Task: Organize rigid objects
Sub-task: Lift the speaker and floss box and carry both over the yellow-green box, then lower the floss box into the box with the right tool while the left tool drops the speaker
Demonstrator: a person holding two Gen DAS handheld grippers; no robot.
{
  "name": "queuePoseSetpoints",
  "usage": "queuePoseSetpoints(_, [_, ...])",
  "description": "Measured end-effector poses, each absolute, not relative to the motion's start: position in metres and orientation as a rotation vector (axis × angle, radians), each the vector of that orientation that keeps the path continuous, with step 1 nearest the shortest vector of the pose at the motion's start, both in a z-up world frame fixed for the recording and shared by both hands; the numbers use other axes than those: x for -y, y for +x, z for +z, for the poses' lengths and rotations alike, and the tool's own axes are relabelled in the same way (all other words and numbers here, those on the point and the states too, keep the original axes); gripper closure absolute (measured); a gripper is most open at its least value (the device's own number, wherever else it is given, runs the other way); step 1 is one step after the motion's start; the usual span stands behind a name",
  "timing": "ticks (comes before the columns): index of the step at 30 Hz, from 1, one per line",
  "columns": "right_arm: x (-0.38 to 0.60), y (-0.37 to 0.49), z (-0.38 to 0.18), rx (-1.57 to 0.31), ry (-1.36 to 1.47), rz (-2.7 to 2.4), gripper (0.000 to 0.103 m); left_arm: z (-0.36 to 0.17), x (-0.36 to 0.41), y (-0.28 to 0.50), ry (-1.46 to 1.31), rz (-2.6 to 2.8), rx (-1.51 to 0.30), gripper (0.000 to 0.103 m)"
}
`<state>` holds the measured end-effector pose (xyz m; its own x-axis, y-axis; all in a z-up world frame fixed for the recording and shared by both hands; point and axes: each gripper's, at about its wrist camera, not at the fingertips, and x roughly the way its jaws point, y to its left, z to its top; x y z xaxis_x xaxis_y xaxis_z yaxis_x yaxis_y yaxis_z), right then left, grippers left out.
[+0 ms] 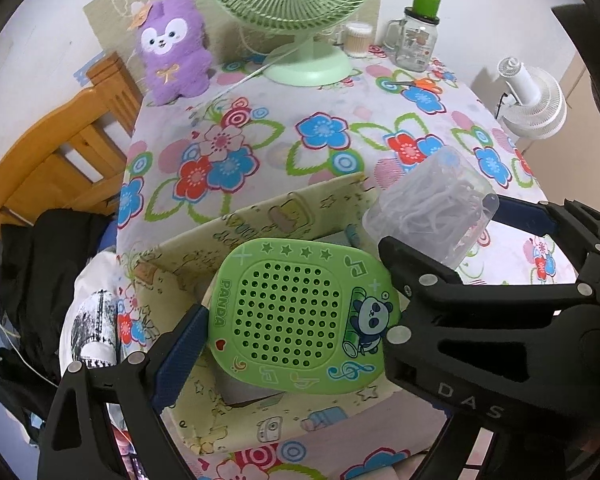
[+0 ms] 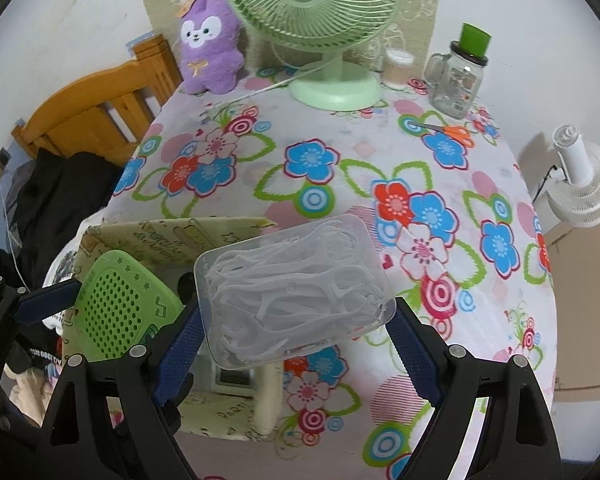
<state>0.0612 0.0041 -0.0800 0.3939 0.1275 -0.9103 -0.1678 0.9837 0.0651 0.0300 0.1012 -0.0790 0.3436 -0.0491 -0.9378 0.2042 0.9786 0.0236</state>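
Gripping one green panda case [image 1: 300, 316], left hand-held gripper [image 1: 296, 320]; right hand-held gripper [image 2: 296, 332] clamps one clear box [image 2: 292, 292], seemingly floss picks.

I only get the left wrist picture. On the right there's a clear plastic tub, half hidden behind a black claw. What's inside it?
Observer: The right wrist view shows the clear rectangular plastic tub whole. It is packed with white plastic floss picks.
Operator: Is anything holding it?
Observer: Yes, the right gripper. Its blue pads press on the tub's two short ends.
Operator: Where is it hanging?
Observer: In the air, above the right wall of the yellow patterned cardboard box and partly over the flowered tablecloth.
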Motion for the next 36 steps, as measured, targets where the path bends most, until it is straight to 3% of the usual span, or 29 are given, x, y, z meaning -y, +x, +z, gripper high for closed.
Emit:
queuePoseSetpoints(21, [-0.073,0.068,-0.098,-1.171,-0.15,0.331,0.013,-0.097,-0.154,0.023,0.102,-0.053,-1.267,0.008])
queuePoseSetpoints(36, [-0.069,0.062,-0.089,-1.16,-0.144,0.313,0.005,-0.097,-0.158,0.024,0.1,-0.078,-1.261,0.008])
